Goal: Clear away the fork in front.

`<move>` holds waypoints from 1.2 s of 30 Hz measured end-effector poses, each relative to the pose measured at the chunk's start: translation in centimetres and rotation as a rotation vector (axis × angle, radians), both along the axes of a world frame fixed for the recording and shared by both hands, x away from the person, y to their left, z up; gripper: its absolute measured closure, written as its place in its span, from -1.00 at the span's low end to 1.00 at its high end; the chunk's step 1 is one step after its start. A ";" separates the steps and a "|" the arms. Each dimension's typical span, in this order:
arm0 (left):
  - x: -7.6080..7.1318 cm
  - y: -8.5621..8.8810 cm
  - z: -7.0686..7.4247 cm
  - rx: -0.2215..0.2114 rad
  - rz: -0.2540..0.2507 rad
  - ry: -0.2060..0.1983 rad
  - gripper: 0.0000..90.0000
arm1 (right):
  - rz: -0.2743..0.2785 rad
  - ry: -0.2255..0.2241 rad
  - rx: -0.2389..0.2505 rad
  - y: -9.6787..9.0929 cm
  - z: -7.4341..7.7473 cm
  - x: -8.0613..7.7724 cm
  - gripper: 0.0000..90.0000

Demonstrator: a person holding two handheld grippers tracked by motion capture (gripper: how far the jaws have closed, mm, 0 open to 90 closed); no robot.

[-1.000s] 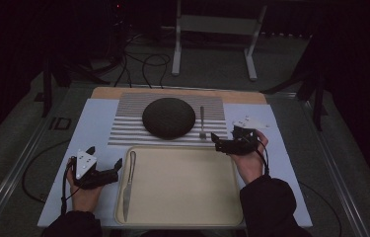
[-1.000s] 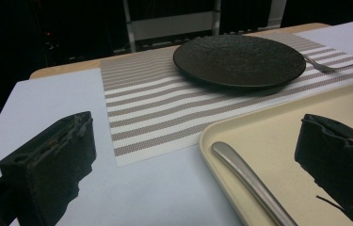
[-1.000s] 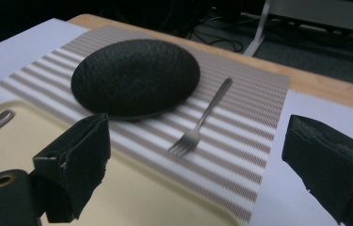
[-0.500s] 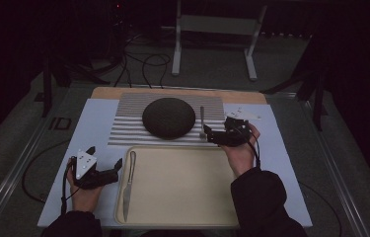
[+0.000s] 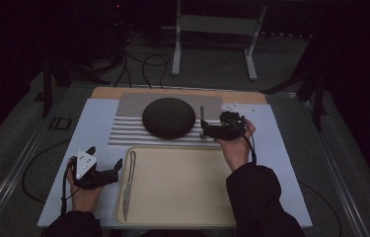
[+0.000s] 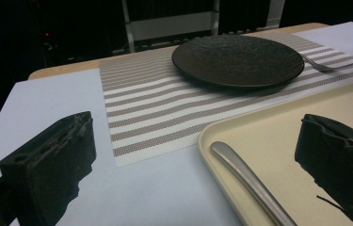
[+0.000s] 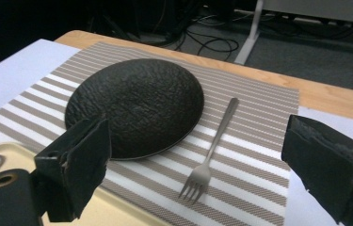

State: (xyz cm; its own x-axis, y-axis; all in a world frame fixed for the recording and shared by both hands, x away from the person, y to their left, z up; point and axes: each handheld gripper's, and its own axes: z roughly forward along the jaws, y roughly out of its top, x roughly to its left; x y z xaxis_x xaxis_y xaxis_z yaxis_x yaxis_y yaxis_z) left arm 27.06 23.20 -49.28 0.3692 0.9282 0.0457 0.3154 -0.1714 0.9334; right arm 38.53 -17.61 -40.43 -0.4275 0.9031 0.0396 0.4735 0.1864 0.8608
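Two grippers sit over the table, both with jaws spread wide and nothing between them; nearest, at about seven o'clock in the high view, the left gripper [image 5: 104, 173] rests on the pale sheet [image 5: 98, 123] just beside the tray's left rim, a grey three-cornered plate on top. Beside it lies the cream tray [image 5: 177, 182], smooth, matte and rounded at the corners, with a slim metal knife [image 5: 128, 185] along its left edge; the left gripper view adds what the high view cannot, the knife's rounded handle end [image 6: 247, 176] with a soft brushed sheen and the tray's raised lip. Farther out, at about two o'clock, the right gripper [image 5: 209, 131] hangs over the striped placemat [image 5: 123, 133], woven in fine beige and white bands. From above the fork [image 5: 202, 118] is a thin grey line just ahead of those jaws; the right gripper view shows the fork [image 7: 209, 153] plainly, tines toward the camera, lying flat between the open jaws and just beside the plate. Farthest, at twelve o'clock, the round black plate [image 5: 168, 117] reads as a dome from above; the gripper views reveal a shallow, pebbled, matte dish [image 7: 134, 113].
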 end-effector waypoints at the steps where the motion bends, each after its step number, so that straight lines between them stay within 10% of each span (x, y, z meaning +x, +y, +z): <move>1: 0.0 0.0 0.0 0.000 -0.001 0.001 -0.99 | 0.001 -0.002 -0.003 0.0 0.0 0.1 -0.80; 36: -0.1 0.0 0.1 -0.001 -0.001 -0.009 -0.99 | -0.087 0.060 -0.071 0.8 -2.2 6.6 -0.77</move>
State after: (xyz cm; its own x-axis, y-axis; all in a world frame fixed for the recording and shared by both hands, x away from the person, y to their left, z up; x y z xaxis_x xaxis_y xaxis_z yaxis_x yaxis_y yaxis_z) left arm 26.92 23.24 -49.18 0.3692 0.9281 0.0484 0.3066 -0.1708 0.9364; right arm 45.16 -16.83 -42.66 -0.3457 0.9383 -0.0022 0.5411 0.2013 0.8165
